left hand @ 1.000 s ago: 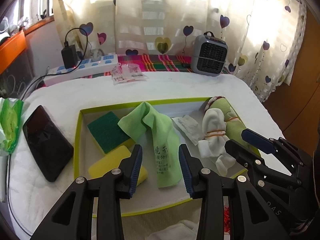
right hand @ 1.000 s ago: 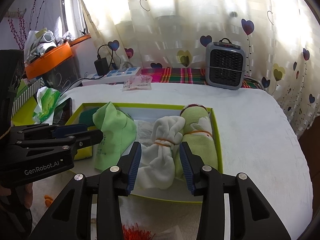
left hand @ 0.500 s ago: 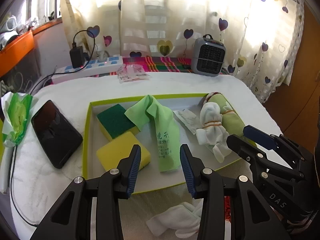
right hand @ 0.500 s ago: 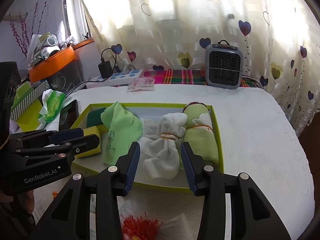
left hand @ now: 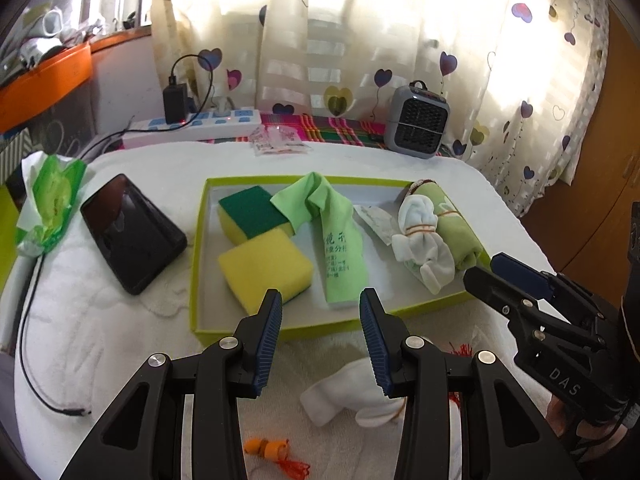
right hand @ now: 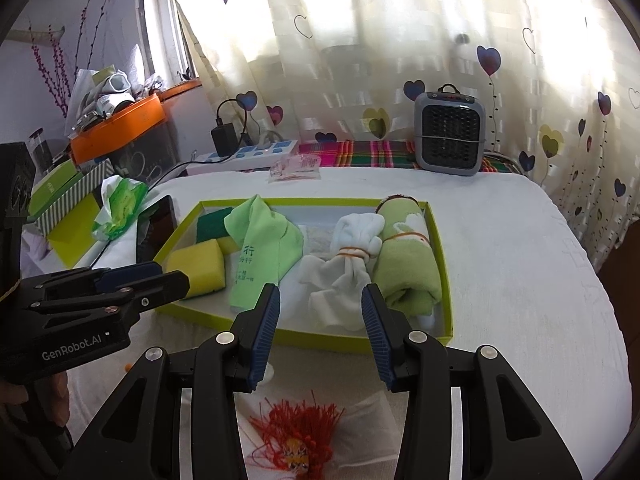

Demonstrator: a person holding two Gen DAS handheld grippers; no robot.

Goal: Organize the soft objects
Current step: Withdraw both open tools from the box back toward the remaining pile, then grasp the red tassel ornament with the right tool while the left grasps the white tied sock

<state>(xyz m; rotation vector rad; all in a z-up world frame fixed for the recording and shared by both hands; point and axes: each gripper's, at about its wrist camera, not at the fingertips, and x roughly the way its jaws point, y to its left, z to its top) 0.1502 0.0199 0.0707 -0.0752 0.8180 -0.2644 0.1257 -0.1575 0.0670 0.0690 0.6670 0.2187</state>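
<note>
A green-rimmed tray point(left hand: 194, 280) point(right hand: 445, 280) on the white table holds two yellow-and-green sponges point(left hand: 264, 272) point(right hand: 200, 266), a light green cloth point(left hand: 340, 252) point(right hand: 260, 248), a tied white cloth bundle point(left hand: 420, 240) point(right hand: 344, 272) and a rolled green towel point(left hand: 456, 232) point(right hand: 406, 256). My left gripper point(left hand: 320, 344) is open and empty, in front of the tray. A loose white sock point(left hand: 348, 396) lies under it. My right gripper point(right hand: 318, 336) is open and empty, above a red tassel ornament point(right hand: 296, 428).
A black phone point(left hand: 128, 236) and a green tissue pack point(left hand: 52, 200) lie left of the tray. A grey heater point(left hand: 418, 122) point(right hand: 448, 128), a power strip point(left hand: 192, 130) and small packets point(left hand: 280, 140) stand at the back. A small orange thing point(left hand: 266, 448) lies at the front.
Both grippers have pulled back from over the tray toward the table's near edge. The white sock and red tassel have come into view. Both stay open.
</note>
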